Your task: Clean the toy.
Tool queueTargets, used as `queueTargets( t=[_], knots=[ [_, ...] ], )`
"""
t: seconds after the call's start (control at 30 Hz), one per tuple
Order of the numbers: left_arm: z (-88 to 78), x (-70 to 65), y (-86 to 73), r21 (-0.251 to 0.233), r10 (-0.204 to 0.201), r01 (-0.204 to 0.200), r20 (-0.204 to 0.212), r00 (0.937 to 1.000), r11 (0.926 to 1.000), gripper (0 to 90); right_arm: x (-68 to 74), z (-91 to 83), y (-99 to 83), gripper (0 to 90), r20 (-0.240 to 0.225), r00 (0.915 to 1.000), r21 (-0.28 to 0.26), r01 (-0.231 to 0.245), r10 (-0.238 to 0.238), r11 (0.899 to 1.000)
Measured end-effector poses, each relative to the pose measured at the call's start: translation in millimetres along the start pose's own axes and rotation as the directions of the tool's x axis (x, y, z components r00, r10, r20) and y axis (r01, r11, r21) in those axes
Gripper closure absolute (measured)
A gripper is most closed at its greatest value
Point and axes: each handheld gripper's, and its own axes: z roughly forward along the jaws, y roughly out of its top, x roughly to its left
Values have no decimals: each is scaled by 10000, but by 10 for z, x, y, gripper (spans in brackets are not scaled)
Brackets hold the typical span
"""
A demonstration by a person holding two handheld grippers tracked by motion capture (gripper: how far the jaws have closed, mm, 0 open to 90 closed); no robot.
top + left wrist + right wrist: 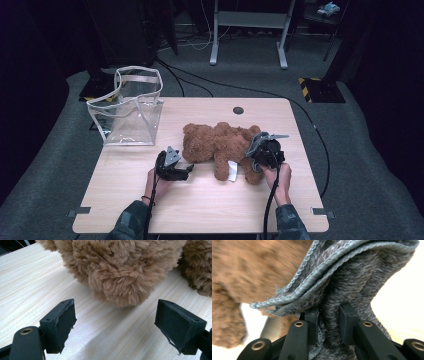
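The right gripper (261, 150) pinches a grey cloth (342, 290) over the teddy bear (220, 145) lying mid-table, seemingly to wipe or cover it. The left gripper (176, 169) waits wide-jawed beside the bear's head; next it likely must steady the bear

Wore mottled green camouflage sleeves (131, 220). Carried black two-jaw tools, left gripper (186, 169) and right gripper (251, 152), topped with grey three-cornered plates, fitted with brass-ringed screws (298, 324), trailed by black cables (268, 205).
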Motion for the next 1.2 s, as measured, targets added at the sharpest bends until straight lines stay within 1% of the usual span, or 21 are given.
queueTargets(
  t=[0.1,0.23,0.3,0.37,0.4,0.47,0.5,0.53,0.57,0.63,0.73,0.83,0.87,0.9,0.93,0.97,1.0,1.03,1.1,1.13,1.2],
  knots=[
    [0,2,0,-6,5,-5,9,10000,10000,163,-133,61,-63,725,96,9989,185,-462,460,9988],
    [0,5,-2,-42,-32,32,7,10000,10000,163,-241,77,-102,725,580,9958,683,-749,710,9949],
    [1,4,-2,-45,-29,29,15,10000,10000,163,-274,31,-100,725,702,9966,712,-471,421,9963],
    [1,5,-2,-46,-35,35,16,10000,10000,163,-260,-53,-83,725,655,9968,539,-495,460,9973],
    [1,3,-2,-51,-63,63,30,10000,10000,163,-238,-120,-66,725,516,9972,384,-570,550,9976],
    [0,5,-1,-40,-28,28,14,10000,10000,163,-190,-270,-15,725,110,9990,-90,-422,423,9991],
    [1,4,-1,-37,-23,23,10,10000,10000,163,-145,-366,21,725,-232,9990,-420,-390,380,9984],
    [1,4,-1,-30,-14,14,5,10000,10000,163,-110,-424,44,725,-391,9986,-560,-367,346,9978],
    [1,4,-1,-28,-11,11,6,10000,10000,163,-68,-498,73,725,-575,9983,-748,-166,123,9971],
    [1,4,-1,-35,-19,19,4,10000,10000,163,54,-623,129,724,-1094,9940,-1045,-52,-63,9945],
    [-1,3,0,-7,-3,3,22,10000,10000,163,175,-681,157,722,-1523,9880,-1112,74,-244,9938],
    [0,4,-2,-39,-17,17,8,10000,10000,162,232,-587,144,706,-971,9920,-766,730,-803,9944],
    [0,4,-2,-43,-27,27,13,10000,10000,162,227,-532,127,685,-912,9929,-529,723,-769,9960],
    [0,5,-1,-40,-18,18,12,10000,10000,163,234,-465,113,624,-612,9954,-405,718,-742,9966],
    [0,4,-1,-32,-9,9,12,10000,10000,163,235,-400,98,565,-162,9961,-210,863,-867,9960],
    [0,4,-1,-32,-9,9,12,10000,10000,163,235,-400,98,565,-162,9961,-210,863,-867,9960],
    [0,3,0,-6,0,0,21,10000,10000,163,234,-254,59,393,177,9936,-18,1118,-1118,9937],
    [1,2,0,-5,0,0,19,10000,10000,163,245,-208,52,356,206,9949,117,986,-989,9951],
    [0,2,0,-4,-1,1,17,10000,10000,163,234,-137,51,297,262,9931,100,1138,-1141,9934],
    [1,3,0,-10,1,-1,15,10000,10000,163,235,-102,53,264,319,9939,78,1052,-1054,9944],
    [1,2,0,-5,9,-9,13,10000,10000,163,237,-40,65,256,476,9933,92,1053,-1056,9944]
  ],
)
